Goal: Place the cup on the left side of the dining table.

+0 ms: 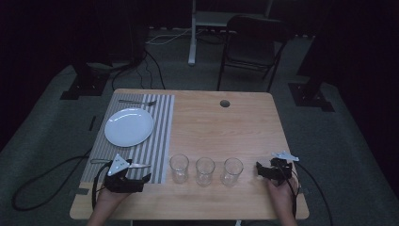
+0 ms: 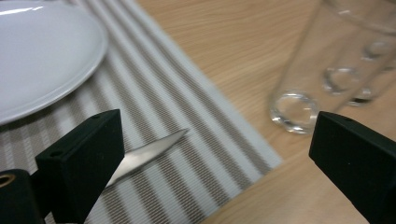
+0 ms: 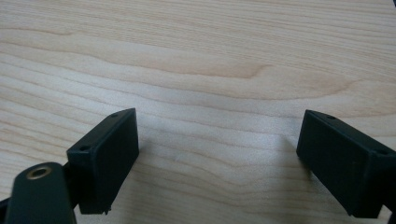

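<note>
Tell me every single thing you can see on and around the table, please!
Plate: one, white, on the striped mat.
Mat: one, grey and white stripes, left part of the table.
Fork: one, silver, on the mat beyond the plate.
Knife: one, silver, on the mat's near end, by the left gripper.
Glasses: three, clear, in a row near the front edge.
Table: one, light wood, with a round hole near the far edge.
Chair: one, dark, on the floor behind the table.
Left gripper: one, black, open, over the mat's near end.
Right gripper: one, black, open, right of the glasses.
</note>
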`<move>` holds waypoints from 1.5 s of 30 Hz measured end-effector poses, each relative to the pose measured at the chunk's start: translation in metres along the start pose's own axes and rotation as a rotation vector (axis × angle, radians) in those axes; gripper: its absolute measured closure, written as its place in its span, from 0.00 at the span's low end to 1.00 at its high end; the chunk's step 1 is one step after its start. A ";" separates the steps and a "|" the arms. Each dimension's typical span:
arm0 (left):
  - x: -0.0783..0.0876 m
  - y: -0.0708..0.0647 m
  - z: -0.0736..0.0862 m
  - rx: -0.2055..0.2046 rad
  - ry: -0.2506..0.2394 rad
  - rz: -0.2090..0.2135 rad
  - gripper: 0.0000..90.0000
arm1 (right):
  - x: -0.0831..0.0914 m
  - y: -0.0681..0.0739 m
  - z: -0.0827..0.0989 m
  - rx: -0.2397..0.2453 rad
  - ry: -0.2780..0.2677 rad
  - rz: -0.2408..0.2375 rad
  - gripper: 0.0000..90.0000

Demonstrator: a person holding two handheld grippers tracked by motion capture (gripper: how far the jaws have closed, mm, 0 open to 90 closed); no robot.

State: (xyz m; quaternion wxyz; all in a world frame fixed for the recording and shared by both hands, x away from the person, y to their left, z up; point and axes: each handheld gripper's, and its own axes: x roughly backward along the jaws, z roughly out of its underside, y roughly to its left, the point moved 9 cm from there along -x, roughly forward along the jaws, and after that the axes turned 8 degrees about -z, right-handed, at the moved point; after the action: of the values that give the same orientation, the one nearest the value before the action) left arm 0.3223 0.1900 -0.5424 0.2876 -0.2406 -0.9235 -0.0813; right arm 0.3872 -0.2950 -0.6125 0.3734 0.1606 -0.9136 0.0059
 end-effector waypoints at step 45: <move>-0.024 -0.076 -0.066 -0.256 0.007 0.218 0.04 | 0.000 0.000 0.000 0.001 0.001 0.000 0.14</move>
State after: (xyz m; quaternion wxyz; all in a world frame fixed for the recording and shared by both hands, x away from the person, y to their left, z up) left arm 0.3347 0.0951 -0.5025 0.2648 -0.3739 -0.8729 -0.1675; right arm 0.3871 -0.2950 -0.6125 0.3737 0.1606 -0.9135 0.0063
